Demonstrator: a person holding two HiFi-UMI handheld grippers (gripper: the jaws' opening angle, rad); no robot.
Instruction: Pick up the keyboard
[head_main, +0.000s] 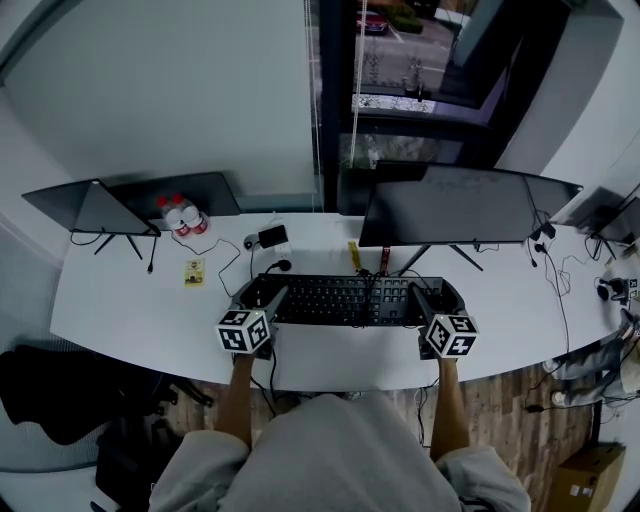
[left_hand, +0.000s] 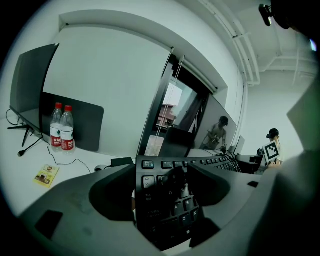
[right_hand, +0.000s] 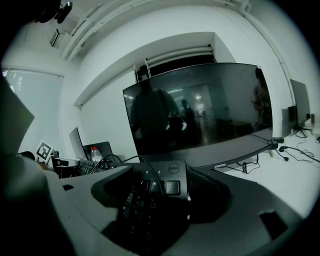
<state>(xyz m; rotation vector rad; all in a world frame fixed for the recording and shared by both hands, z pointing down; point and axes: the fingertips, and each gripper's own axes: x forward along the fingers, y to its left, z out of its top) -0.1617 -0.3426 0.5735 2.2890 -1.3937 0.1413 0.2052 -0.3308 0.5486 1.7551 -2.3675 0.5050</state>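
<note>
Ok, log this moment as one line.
left hand-held gripper: gripping keyboard left end | right hand-held gripper: gripping right end | lift: not evident

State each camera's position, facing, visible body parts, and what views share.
Head view: on the head, looking steeply down at the desk; both forearms, left tongs and right tongs show.
Left gripper view: rides the left tongs, faces the keyboard's left end, bottles beyond; its own tongs show.
Right gripper view: rides the right tongs, faces the monitor; its own tongs show.
All three share the keyboard.
</note>
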